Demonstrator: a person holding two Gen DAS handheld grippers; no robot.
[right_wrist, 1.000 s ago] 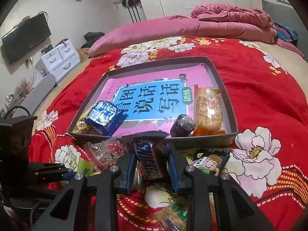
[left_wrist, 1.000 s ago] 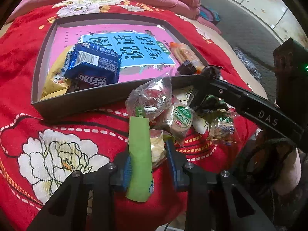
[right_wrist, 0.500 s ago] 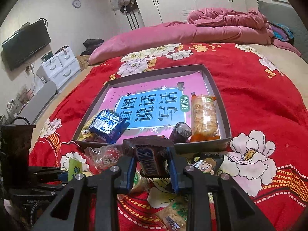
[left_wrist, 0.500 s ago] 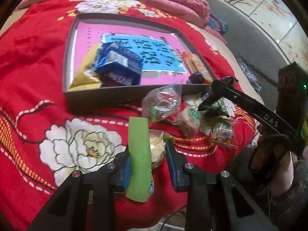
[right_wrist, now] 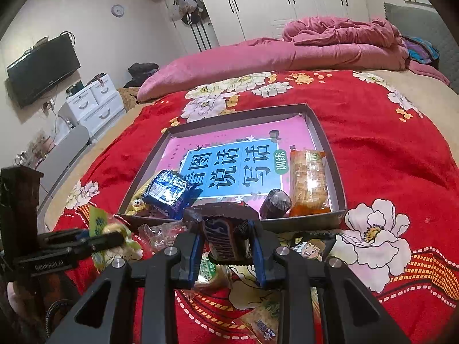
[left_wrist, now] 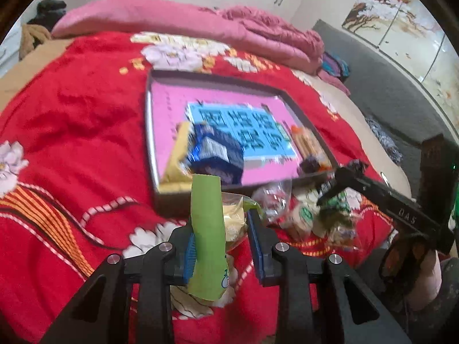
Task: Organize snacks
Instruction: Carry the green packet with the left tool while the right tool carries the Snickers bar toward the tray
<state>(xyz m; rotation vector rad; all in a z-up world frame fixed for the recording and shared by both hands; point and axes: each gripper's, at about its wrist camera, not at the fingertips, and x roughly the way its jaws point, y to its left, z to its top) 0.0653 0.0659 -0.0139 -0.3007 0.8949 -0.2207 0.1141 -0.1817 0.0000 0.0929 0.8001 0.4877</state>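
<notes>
The left tongs (left_wrist: 221,240) are clamped on a green snack packet (left_wrist: 207,238) — its print blurred; a Snickers bar (right_wrist: 222,238) is pinched by the right tongs (right_wrist: 226,246), its lower end hidden.

Left claw (left_wrist: 221,243) with its green-edged clear snack packet (left_wrist: 207,238) now higher, farther back from the grey tray (left_wrist: 183,193), swung rightward

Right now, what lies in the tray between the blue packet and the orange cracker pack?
In the right wrist view, a small dark wrapped snack stands between the blue packet and the cracker pack, on the tray floor near its front wall.
</notes>
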